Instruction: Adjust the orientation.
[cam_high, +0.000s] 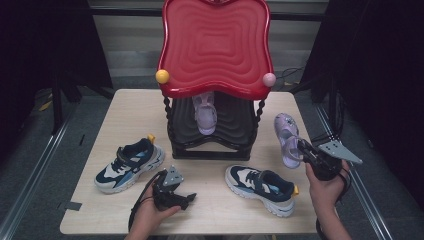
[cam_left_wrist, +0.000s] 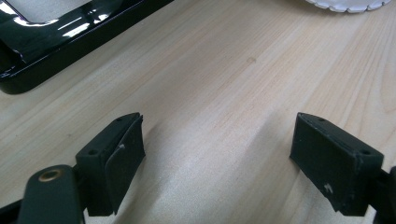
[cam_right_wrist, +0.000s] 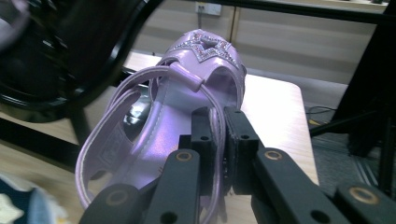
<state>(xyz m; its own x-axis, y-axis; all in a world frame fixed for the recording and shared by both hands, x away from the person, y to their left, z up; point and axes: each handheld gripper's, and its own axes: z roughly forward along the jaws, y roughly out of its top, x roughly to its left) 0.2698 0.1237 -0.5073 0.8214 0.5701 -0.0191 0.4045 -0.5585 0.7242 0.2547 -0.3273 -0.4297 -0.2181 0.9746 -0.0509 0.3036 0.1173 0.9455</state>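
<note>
My right hand-held gripper (cam_right_wrist: 215, 140) pinches the purple sandal's (cam_right_wrist: 187, 107) heel strap to join its mate (cam_high: 205, 114) on the rack (cam_high: 212, 135); my left hand-held gripper (cam_left_wrist: 219, 154) rests open on the desk (cam_left_wrist: 224, 84).

Your right gripper (cam_high: 301, 148) is clamped on the heel strap of a lilac sandal (cam_high: 286, 135), just right of the black shoe rack (cam_high: 212, 145) with the red wavy top (cam_high: 215, 45). A matching lilac sandal (cam_high: 204, 114) sits on the rack's shelf. Your left gripper (cam_high: 186, 198) rests on the table (cam_high: 125, 107), jaws pointing right (between the two navy sneakers (cam_high: 129, 164) (cam_high: 261, 188)).
</note>
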